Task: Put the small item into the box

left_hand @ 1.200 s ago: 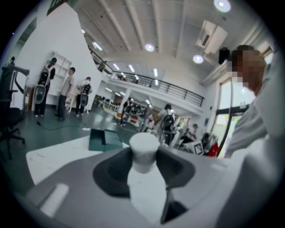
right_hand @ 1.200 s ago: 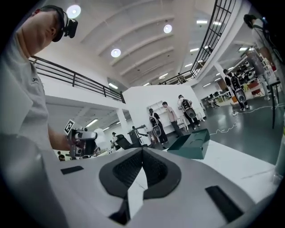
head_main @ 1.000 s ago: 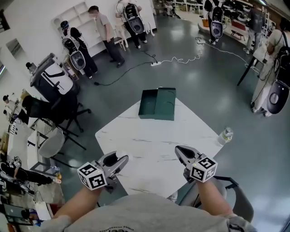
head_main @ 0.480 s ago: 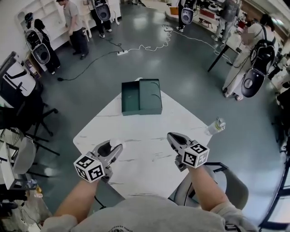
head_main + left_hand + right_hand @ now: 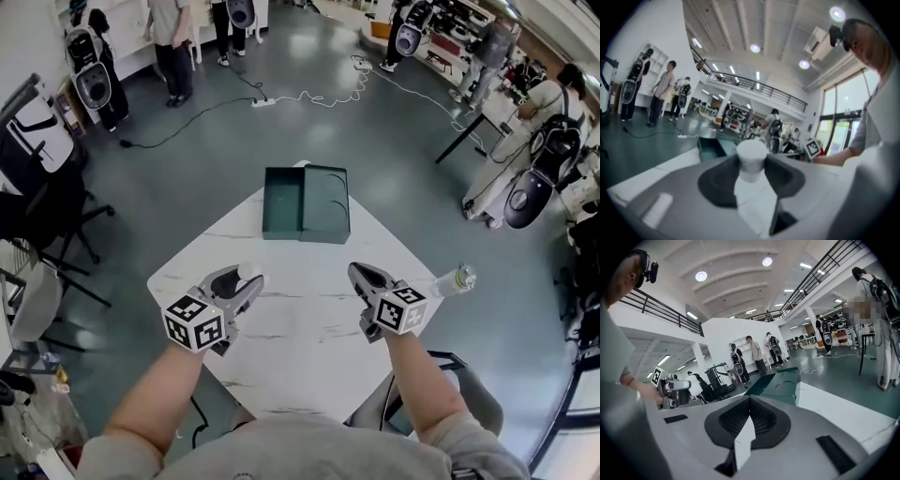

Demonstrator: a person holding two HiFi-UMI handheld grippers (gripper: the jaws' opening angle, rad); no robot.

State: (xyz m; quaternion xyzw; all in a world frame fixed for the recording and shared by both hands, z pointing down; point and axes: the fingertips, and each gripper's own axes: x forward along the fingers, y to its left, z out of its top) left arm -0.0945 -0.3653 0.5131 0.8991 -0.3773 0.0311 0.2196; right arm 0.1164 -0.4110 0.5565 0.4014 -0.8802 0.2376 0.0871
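Left gripper clamps a small white item over the near left of the table, long axis upright between the jaws, wider end up. Green box lies open at the far edge, and the right gripper is closed on nothing. Since a second ago both grippers have moved farther out over the table toward the box, grip unchanged.

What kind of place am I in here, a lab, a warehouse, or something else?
Probably a robotics or data-collection lab in a large open hall: people wear backpack-like rigs, a power strip and cables trail across the grey floor, and a railed mezzanine runs overhead.
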